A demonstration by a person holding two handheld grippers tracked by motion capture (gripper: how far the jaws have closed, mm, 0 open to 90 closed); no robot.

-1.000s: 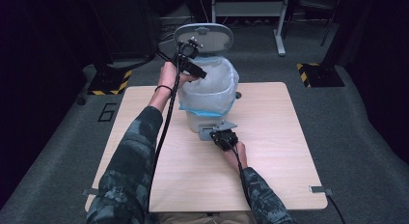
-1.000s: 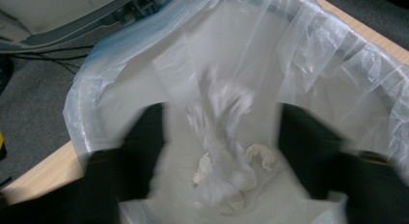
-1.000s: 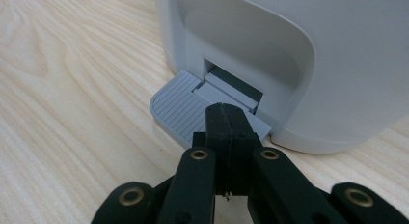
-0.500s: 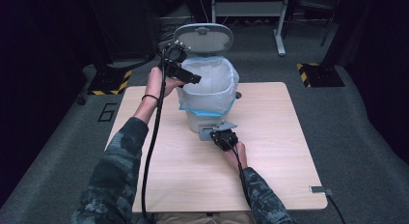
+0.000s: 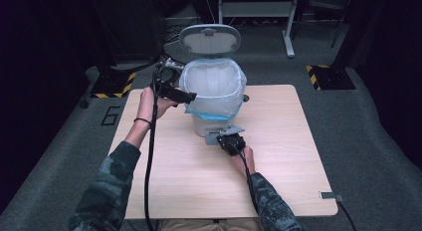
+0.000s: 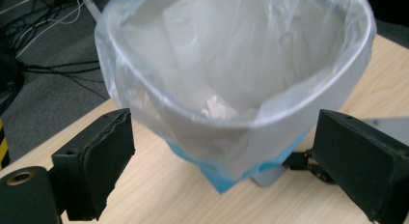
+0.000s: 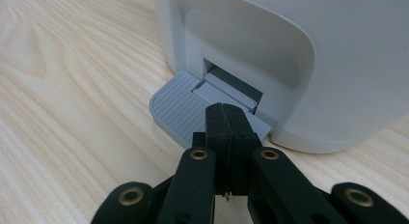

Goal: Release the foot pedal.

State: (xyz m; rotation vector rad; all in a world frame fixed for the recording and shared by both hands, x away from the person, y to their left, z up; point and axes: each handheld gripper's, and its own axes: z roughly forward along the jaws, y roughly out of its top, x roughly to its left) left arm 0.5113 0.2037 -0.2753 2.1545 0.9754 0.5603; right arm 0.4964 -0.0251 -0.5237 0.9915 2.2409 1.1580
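Observation:
A white pedal bin (image 5: pixel 214 119) stands at the table's far middle, its grey lid (image 5: pixel 209 39) raised. A clear bag with a blue hem lines the bin (image 6: pixel 231 137), and a crumpled white scrap (image 6: pixel 219 108) lies at its bottom. My left gripper (image 5: pixel 178 93) hangs just left of the bin's rim, open. Its jaws have just been opening and they hold nothing (image 6: pixel 224 125). My right gripper (image 5: pixel 225 140) is shut, with its tips (image 7: pixel 225 112) resting on the ribbed grey pedal (image 7: pixel 176 108) at the bin's foot.
The light wooden table (image 5: pixel 288 156) has bare room on every side of the bin. Beyond its far edge are a dark floor with cables (image 6: pixel 43 64), yellow-and-black striped feet (image 5: pixel 326 76) and a metal frame (image 5: pixel 288 22).
My left gripper has moved from above the bin's mouth leftward and a little down to beside the rim, with its jaws wider. The right gripper and the raised lid have not moved.

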